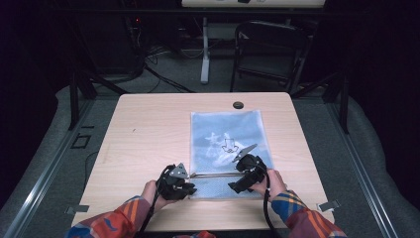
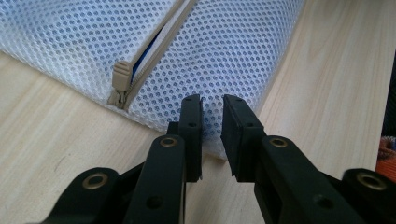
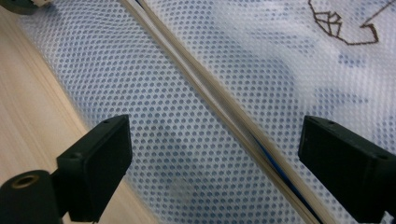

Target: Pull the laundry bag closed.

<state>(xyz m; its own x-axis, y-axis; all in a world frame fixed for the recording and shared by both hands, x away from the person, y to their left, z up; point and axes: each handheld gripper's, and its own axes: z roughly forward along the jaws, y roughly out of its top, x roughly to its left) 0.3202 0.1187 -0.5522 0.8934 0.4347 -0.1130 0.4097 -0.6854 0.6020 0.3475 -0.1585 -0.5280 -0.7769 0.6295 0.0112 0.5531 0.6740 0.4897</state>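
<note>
A pale blue mesh bag (image 1: pixel 230 134) lies flat on the wooden table (image 1: pixel 148 129), its zipper (image 1: pixel 213 174) running across its near end. My left gripper (image 1: pixel 191 189) is at the bag's near left corner. In the left gripper view its jaws (image 2: pixel 212 105) stand a narrow gap apart with the corner of the mesh (image 2: pixel 233 51) between them, and the beige zipper pull (image 2: pixel 120 77) lies just to their left. My right gripper (image 1: pixel 238 177) hovers wide open over the bag's near right part. In its own view (image 3: pixel 215 140) the zipper (image 3: pixel 205 88) crosses diagonally between its jaws.
A dark cable hole (image 1: pixel 238 105) sits near the table's far edge behind the bag. A black chair (image 1: pixel 267 49) and a white table leg (image 1: pixel 204 49) stand on the floor beyond. A dark stitched outline (image 3: pixel 345 28) marks the bag's face. Bare wood lies left of the bag.
</note>
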